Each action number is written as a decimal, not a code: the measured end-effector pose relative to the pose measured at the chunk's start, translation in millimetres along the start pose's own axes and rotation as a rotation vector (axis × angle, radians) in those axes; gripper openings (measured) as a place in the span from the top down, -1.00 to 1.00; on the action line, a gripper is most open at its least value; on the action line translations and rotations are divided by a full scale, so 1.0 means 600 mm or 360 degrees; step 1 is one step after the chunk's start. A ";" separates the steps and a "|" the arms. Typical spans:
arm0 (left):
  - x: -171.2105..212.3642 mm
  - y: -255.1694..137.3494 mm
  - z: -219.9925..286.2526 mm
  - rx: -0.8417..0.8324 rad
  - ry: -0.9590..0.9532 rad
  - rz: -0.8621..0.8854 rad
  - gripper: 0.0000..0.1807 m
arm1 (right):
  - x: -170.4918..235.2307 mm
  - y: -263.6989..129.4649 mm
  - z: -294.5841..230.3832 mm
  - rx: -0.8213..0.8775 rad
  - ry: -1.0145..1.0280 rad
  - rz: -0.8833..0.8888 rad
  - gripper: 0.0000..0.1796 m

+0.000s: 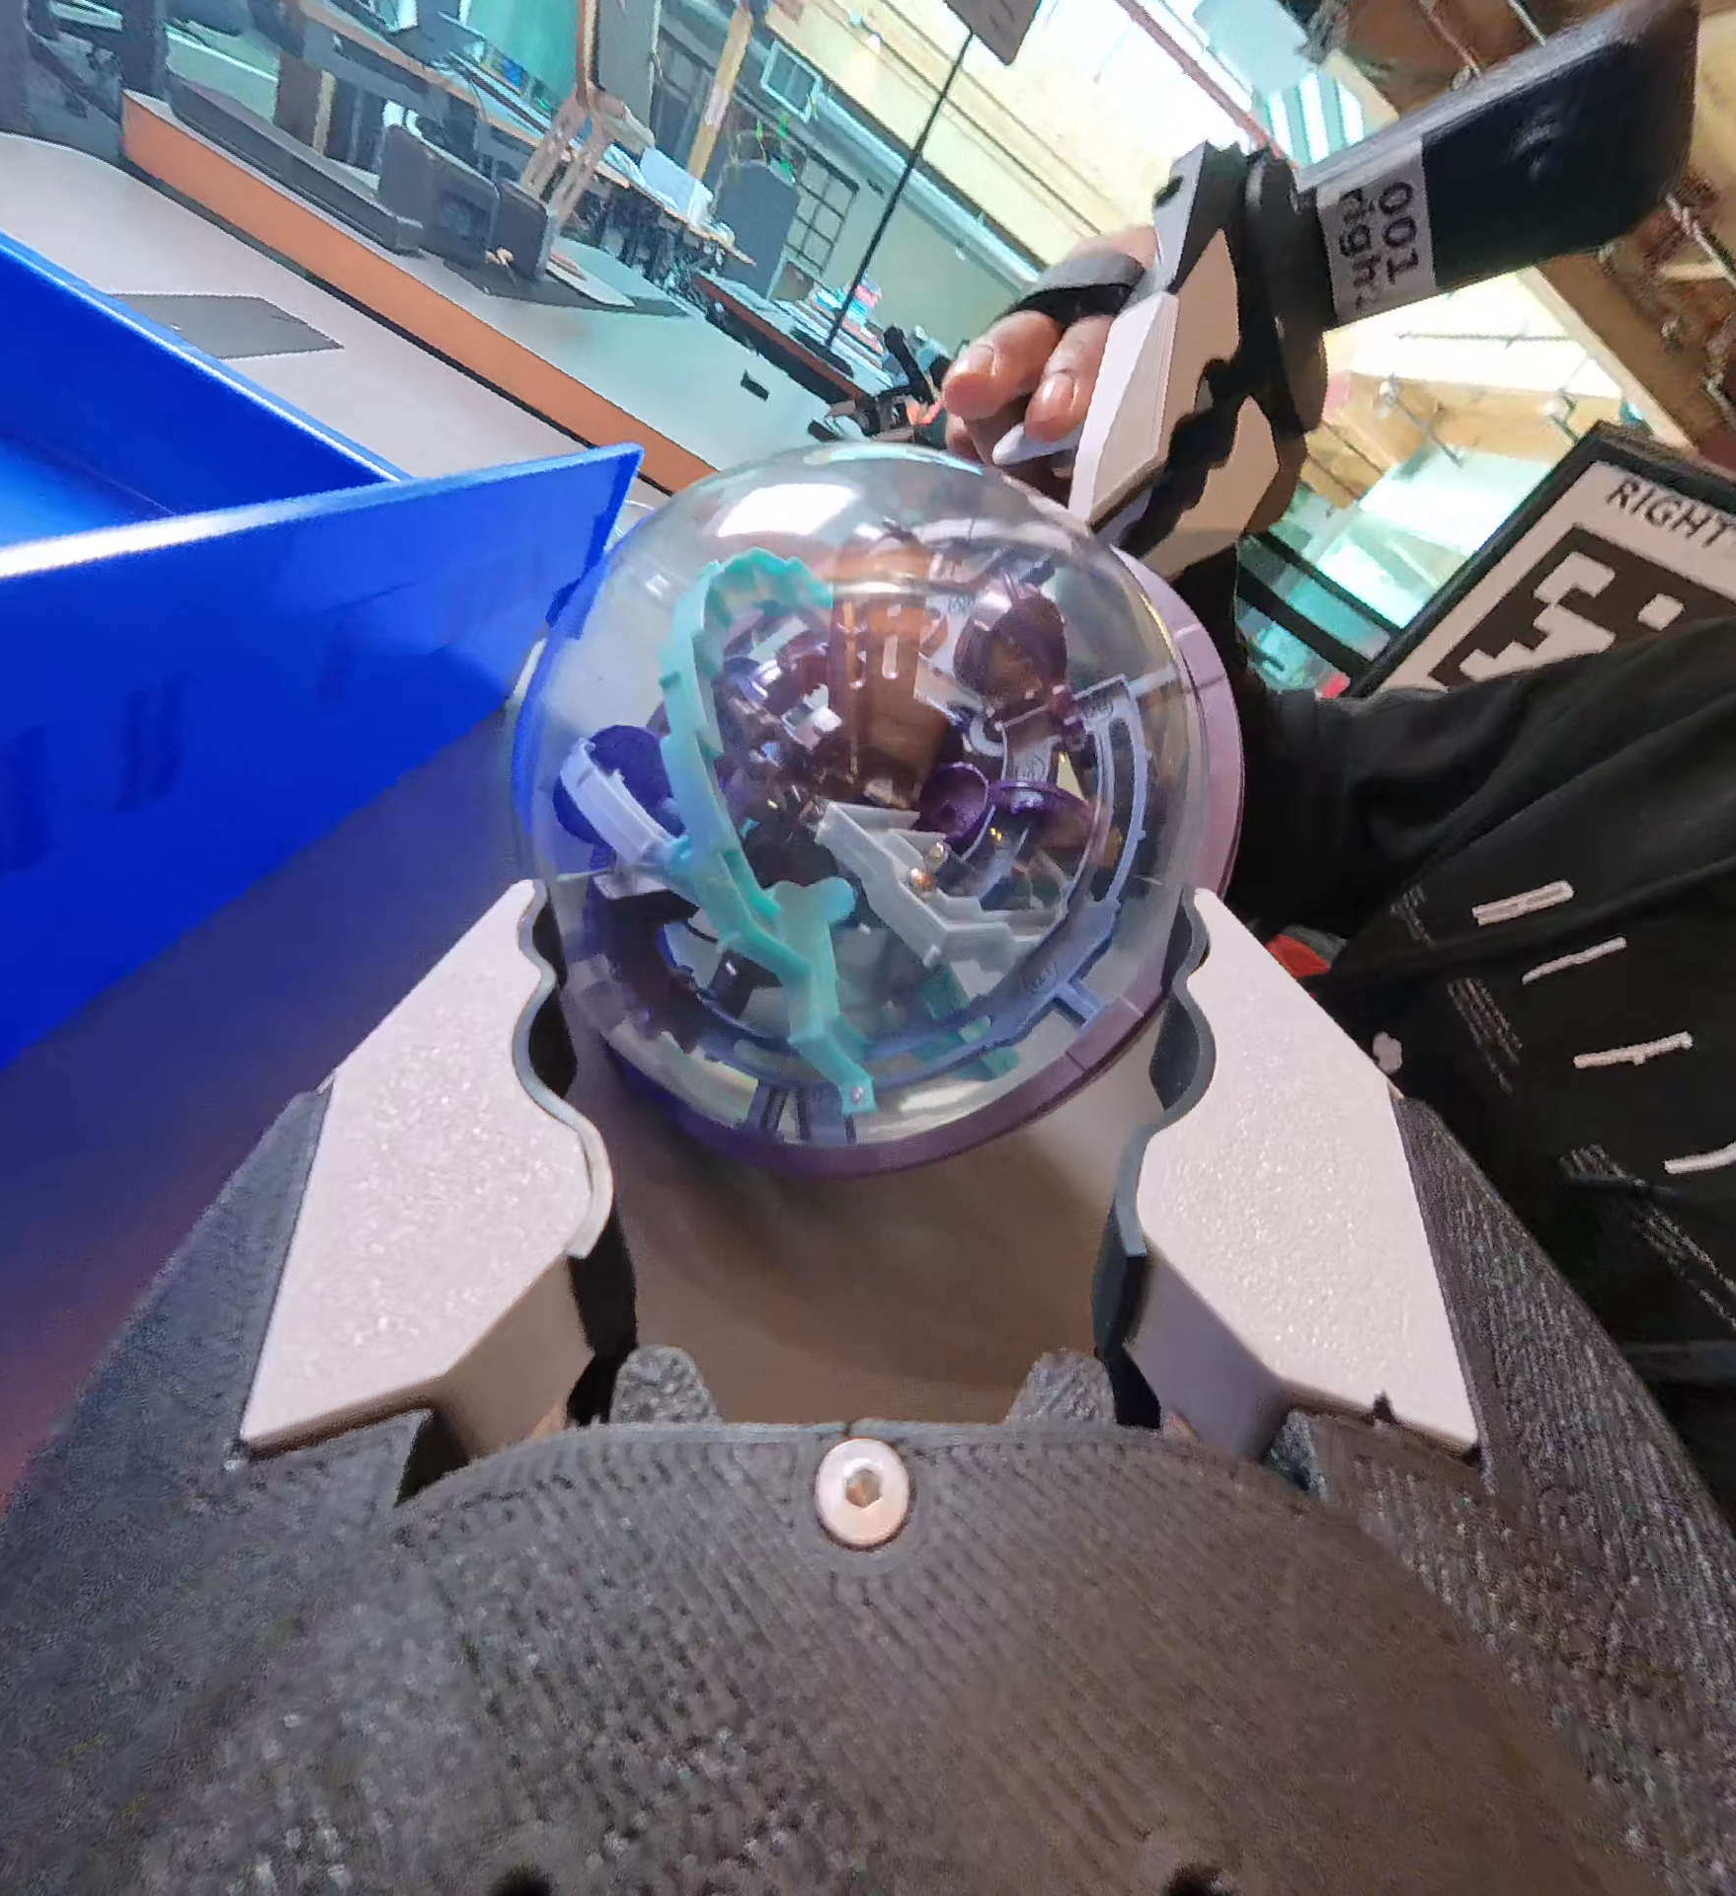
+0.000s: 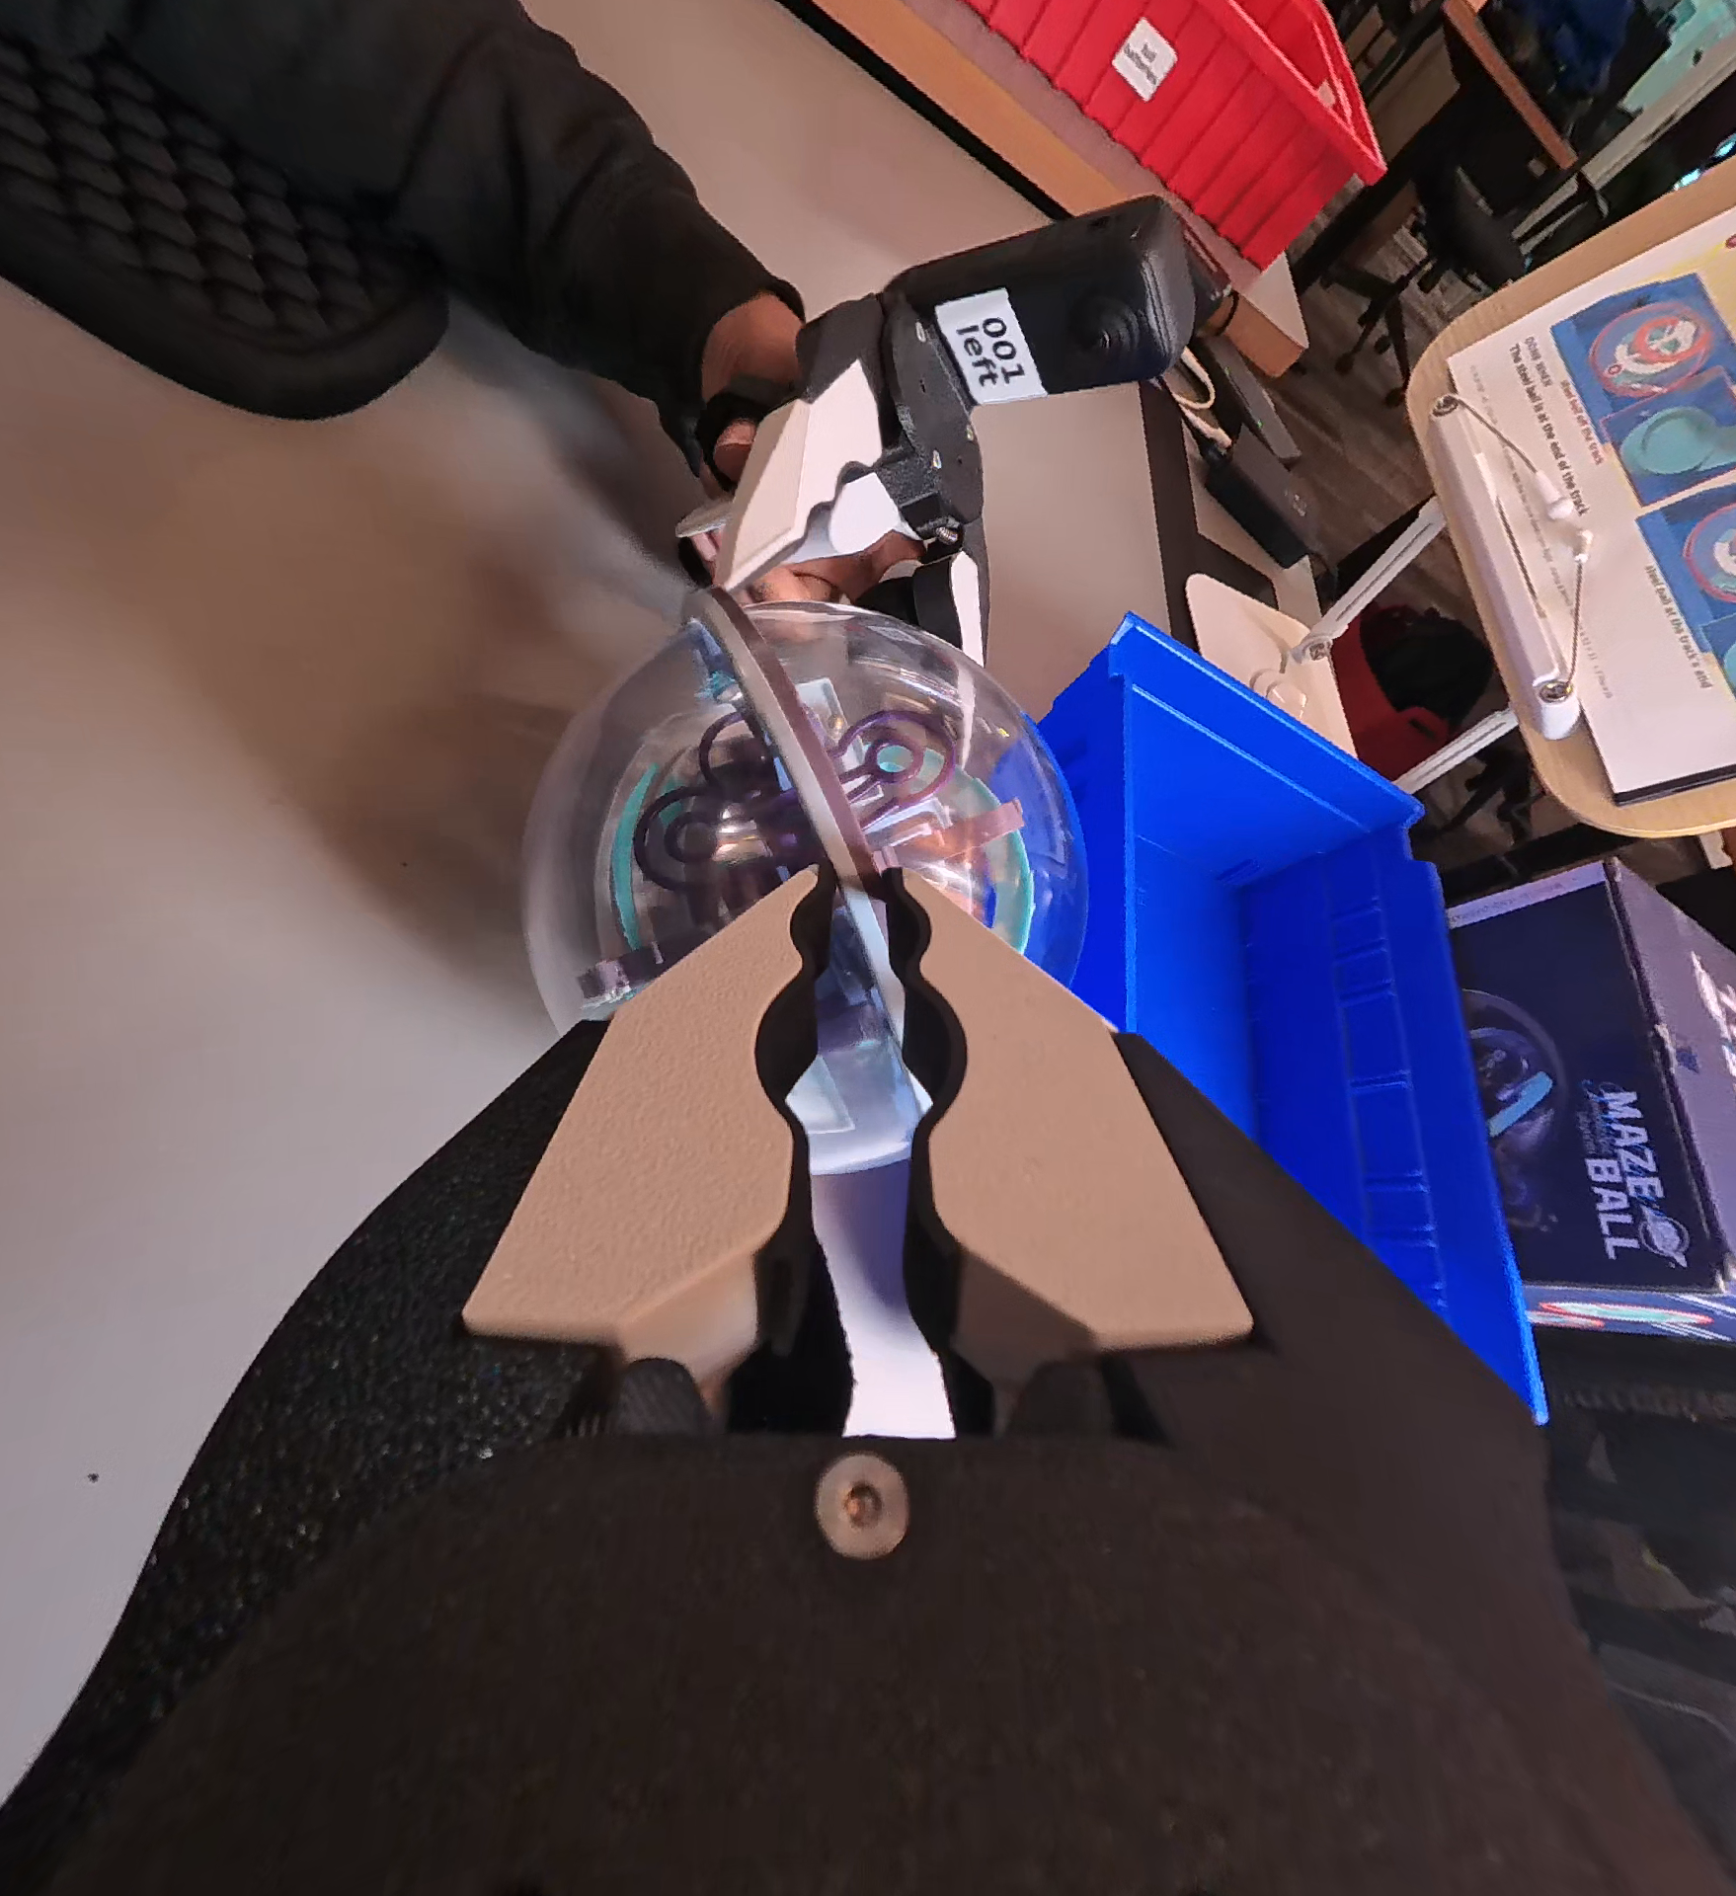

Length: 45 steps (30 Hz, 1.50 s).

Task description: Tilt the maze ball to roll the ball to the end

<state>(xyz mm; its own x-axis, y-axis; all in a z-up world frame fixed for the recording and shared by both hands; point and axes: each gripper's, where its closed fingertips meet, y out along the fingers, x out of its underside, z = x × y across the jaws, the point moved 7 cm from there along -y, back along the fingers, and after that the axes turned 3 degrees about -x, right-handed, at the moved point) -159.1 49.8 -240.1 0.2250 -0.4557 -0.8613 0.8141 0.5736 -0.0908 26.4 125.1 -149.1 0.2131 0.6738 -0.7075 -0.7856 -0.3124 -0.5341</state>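
Note:
The maze ball [image 1: 874, 800] is a clear sphere with a purple rim around its middle and teal, purple and grey tracks inside. It is held up, tilted, between both grippers. My left gripper [image 1: 864, 923] is spread wide, with its fingers [image 1: 454, 1129] pressed on both sides of the sphere. A small steel ball [image 1: 922, 874] sits on a grey stepped track inside. My right gripper [image 2: 859, 882] is shut on the purple rim [image 2: 792, 739] of the maze ball [image 2: 741, 821]. It also shows in the left wrist view [image 1: 1079, 482], at the sphere's far side.
A blue bin [image 1: 228, 667] stands close beside the sphere and also shows in the right wrist view [image 2: 1305, 923]. Beyond it are a dark blue maze ball box [image 2: 1613, 1108], a red bin [image 2: 1202, 103] and an instruction sheet on a clipboard [image 2: 1613, 462]. The grey table [image 2: 177, 821] lies below.

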 end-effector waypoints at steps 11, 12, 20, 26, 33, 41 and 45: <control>0.039 -0.013 0.003 0.0033 0.0258 -0.0317 -0.15 | 0.002 -0.001 -0.004 0.0015 -0.0037 0.0013 0.92; 0.039 -0.013 0.003 0.0017 0.0278 -0.0324 -0.14 | 0.002 -0.001 -0.004 0.0018 -0.0035 0.0015 0.92; 0.050 -0.008 -0.002 -0.0066 0.0318 -0.0464 0.03 | -0.001 0.004 -0.003 0.0016 -0.0015 0.0061 0.92; 0.065 0.004 -0.003 -0.0133 0.0371 -0.0622 0.10 | -0.004 0.008 -0.007 0.0016 -0.0015 0.0090 0.92; 0.072 0.009 -0.003 -0.0186 0.0414 -0.0687 0.28 | 0.004 0.001 -0.008 0.0006 -0.0015 0.0114 0.92; 0.091 0.013 0.020 -0.0502 0.0775 -0.0729 0.54 | 0.002 -0.006 -0.034 -0.0035 -0.0158 0.0161 0.91; 0.097 0.015 0.026 -0.0609 0.0959 -0.0733 0.61 | 0.003 -0.009 -0.041 -0.0032 -0.0194 0.0155 0.91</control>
<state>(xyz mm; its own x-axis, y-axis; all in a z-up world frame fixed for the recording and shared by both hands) -130.2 17.6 -283.3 -0.4965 -0.3220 -0.8061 0.4930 0.6597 -0.5672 45.4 111.7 -158.6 0.0634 0.7159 -0.6953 -0.7869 -0.3927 -0.4760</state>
